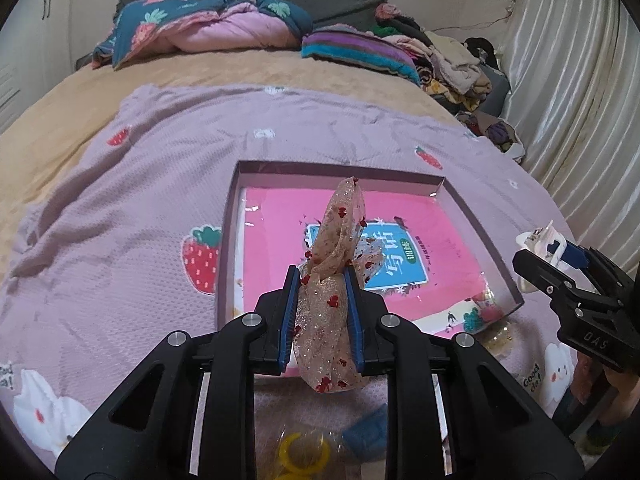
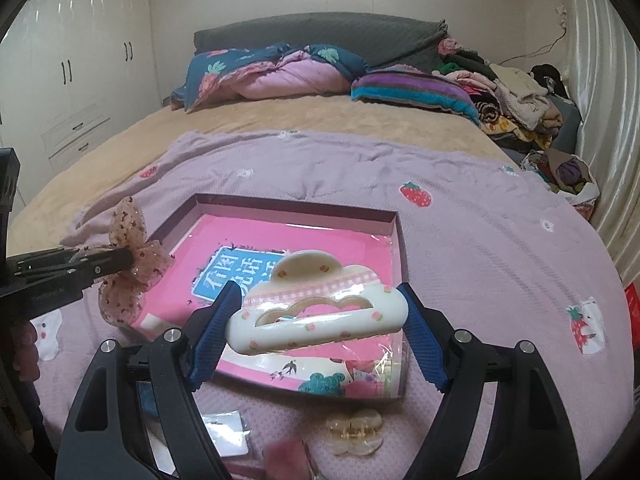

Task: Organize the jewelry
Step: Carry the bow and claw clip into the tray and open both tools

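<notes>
Behind everything, a bed is sitting in a bedroom, with a folded quilt and a heap of clothes at its far end. Over the near part a purple blanket with strawberries is lying flat. On the blanket a shallow box with low purple walls and a pink picture inside is sitting open.

One tool, the left gripper, is squeezing its blue pads tight on a sparkly bow with tiny red dots, holding it up over the near edge of the box.

Its partner, the right gripper, is standing wide and holding a cream hair claw shaped like a cloud by its two ends, over the near side of the box.

On the blanket just in front of the box a small clear hair clip is lying.
</notes>
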`<state>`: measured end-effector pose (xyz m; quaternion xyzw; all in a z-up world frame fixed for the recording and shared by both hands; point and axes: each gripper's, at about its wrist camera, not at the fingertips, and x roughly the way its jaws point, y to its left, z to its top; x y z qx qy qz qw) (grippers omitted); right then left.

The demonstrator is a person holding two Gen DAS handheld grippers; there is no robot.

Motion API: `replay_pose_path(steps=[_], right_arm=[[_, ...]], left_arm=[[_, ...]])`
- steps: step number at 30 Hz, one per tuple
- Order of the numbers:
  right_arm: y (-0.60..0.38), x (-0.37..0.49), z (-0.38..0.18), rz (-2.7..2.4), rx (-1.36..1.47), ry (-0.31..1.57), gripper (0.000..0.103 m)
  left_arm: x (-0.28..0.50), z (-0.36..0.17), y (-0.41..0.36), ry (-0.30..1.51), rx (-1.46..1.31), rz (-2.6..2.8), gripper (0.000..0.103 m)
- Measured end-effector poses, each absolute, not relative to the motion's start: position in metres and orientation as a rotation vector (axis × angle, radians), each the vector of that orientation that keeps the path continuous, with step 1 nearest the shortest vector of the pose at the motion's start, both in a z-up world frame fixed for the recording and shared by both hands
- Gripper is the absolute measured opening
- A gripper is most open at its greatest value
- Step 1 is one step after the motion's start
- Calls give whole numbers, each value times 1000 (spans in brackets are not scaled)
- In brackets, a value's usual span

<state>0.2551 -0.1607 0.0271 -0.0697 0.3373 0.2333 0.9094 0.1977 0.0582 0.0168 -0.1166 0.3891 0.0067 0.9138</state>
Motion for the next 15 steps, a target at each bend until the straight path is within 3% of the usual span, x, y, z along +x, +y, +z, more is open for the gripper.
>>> replay_pose_path(steps=[10,15], right_arm=[[-147,285,-11,472,-169,801,77],[-139,293,-29,468,-175,847,77]], left_arm=[[215,-8,58,862,-238,9,16],[218,-14,60,875,-237,8,26]])
